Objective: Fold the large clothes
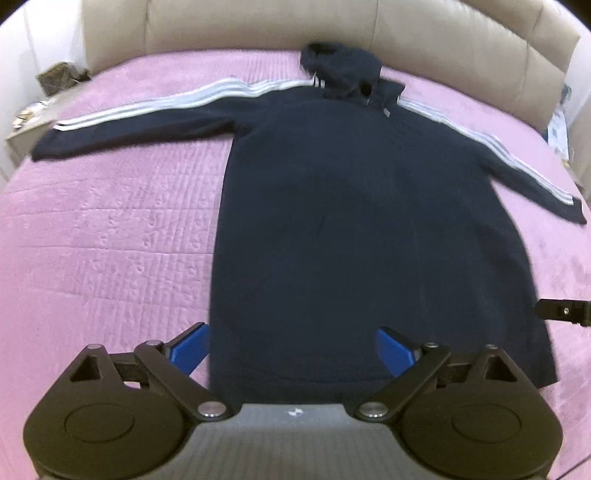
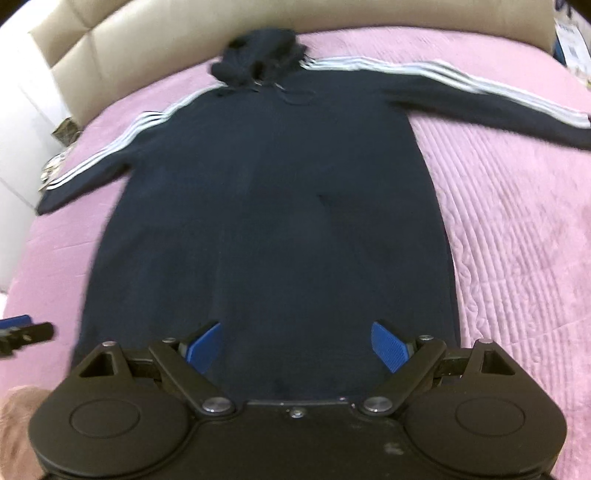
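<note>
A dark navy hoodie (image 1: 332, 221) with white sleeve stripes lies flat on the pink bedspread (image 1: 110, 240), hood toward the headboard, both sleeves spread out. It also shows in the right wrist view (image 2: 277, 221). My left gripper (image 1: 291, 350) is open and empty above the hem's left part. My right gripper (image 2: 295, 347) is open and empty above the hem's right part. The right gripper's tip shows at the right edge of the left wrist view (image 1: 561, 312). The left gripper's tip shows at the left edge of the right wrist view (image 2: 22, 332).
A beige padded headboard (image 1: 258, 33) runs along the far side. A nightstand with small items (image 1: 40, 107) stands at the bed's left. Papers or packaging (image 1: 559, 125) lie at the bed's right. Pink bedspread (image 2: 517, 221) extends on both sides of the hoodie.
</note>
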Demonstrator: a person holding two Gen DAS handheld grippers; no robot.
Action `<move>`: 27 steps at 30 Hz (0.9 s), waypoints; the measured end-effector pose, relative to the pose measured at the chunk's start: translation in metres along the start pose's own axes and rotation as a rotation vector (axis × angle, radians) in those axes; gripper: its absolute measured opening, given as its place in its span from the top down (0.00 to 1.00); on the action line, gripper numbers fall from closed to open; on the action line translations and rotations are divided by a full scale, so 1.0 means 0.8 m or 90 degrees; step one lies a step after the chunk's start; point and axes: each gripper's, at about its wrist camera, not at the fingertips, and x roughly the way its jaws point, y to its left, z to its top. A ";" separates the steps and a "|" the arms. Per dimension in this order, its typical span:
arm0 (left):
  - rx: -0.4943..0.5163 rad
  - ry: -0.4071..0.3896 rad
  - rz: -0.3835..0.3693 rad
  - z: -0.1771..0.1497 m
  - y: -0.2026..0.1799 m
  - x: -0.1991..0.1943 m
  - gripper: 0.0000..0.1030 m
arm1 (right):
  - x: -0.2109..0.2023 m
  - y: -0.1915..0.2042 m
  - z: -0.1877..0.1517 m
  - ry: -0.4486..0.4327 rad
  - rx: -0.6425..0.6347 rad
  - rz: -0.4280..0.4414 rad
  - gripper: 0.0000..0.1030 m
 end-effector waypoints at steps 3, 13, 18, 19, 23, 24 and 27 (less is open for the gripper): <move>-0.039 0.043 -0.004 0.006 0.045 0.046 0.13 | 0.026 -0.027 -0.014 0.017 -0.001 -0.025 0.00; -0.111 0.165 -0.075 0.006 0.078 0.147 0.03 | 0.054 -0.053 -0.037 0.024 -0.076 -0.017 0.00; -0.064 0.193 -0.052 0.007 0.060 0.165 0.00 | 0.038 -0.064 -0.068 -0.050 -0.101 0.011 0.00; -0.040 0.196 -0.032 0.006 0.050 0.166 0.00 | 0.036 -0.068 -0.071 -0.049 -0.108 0.021 0.00; -0.034 0.181 -0.001 -0.001 0.036 0.164 0.03 | 0.011 -0.103 -0.088 -0.076 -0.060 0.067 0.01; -0.041 0.176 -0.006 -0.003 0.038 0.161 0.08 | 0.004 -0.112 -0.093 -0.090 -0.030 0.076 0.01; -0.042 0.136 -0.062 -0.009 0.034 0.140 0.67 | -0.007 -0.121 -0.099 -0.102 0.057 0.067 0.90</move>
